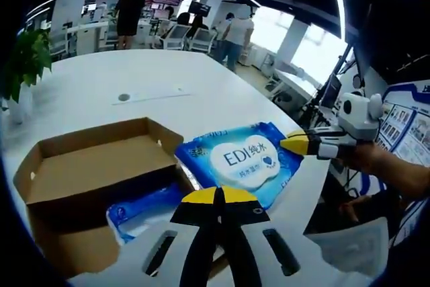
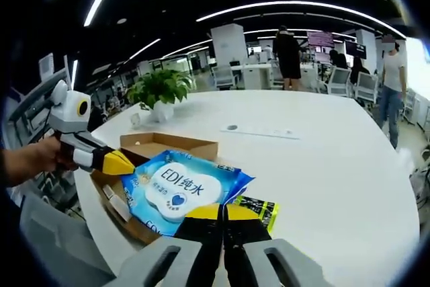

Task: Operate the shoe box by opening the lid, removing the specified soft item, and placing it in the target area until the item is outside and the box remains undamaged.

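Holding the blue wipes pack (image 2: pixel 183 191) clamped in the right gripper (image 2: pixel 223 208), apparently clear of the opened box (image 1: pixel 87 166); left gripper (image 1: pixel 219 196) clenched, idling at 6 o'clock; placing remaining.

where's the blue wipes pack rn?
The blue wipes pack lies on the white table, just right of the open cardboard box in the left gripper view. In the right gripper view it overlaps the box's edge, with the left gripper at its corner.

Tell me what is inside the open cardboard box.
Inside the cardboard box, a second blue packet shows near the front. The wipes pack and left gripper cover the rest.
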The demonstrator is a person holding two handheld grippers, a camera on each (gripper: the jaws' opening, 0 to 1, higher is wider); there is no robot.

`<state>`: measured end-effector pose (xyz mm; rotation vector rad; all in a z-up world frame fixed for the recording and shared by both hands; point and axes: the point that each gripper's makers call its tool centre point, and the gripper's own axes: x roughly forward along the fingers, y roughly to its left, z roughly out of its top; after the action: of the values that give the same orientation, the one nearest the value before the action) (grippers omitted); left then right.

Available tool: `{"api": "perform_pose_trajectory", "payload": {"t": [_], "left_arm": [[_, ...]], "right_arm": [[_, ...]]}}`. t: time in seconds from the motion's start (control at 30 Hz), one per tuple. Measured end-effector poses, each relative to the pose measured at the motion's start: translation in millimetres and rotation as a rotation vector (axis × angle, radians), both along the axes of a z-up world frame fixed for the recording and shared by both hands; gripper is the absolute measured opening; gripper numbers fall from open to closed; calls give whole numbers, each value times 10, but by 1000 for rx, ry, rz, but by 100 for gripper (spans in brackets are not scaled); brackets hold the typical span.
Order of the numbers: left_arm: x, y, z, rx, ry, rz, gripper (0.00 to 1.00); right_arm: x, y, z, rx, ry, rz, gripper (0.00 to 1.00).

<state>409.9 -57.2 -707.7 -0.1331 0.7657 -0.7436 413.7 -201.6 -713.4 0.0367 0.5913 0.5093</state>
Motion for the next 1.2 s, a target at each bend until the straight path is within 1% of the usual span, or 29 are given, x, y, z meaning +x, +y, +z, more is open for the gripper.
{"api": "perform_pose_trajectory", "payload": {"t": [0.43, 0.63, 0.73, 1.2], "left_arm": [[58, -243, -148, 25, 12, -38, 0], [67, -359, -248, 73, 5, -86, 0], [77, -393, -286, 93, 0, -102, 0], [201, -470, -460, 165, 18, -139, 0]], "right_arm": [[70, -244, -148, -10, 23, -30, 0], [109, -325, -236, -14, 40, -37, 0], [130, -347, -280, -12, 49, -40, 0], [252, -402, -488, -5, 85, -47, 0]]}}
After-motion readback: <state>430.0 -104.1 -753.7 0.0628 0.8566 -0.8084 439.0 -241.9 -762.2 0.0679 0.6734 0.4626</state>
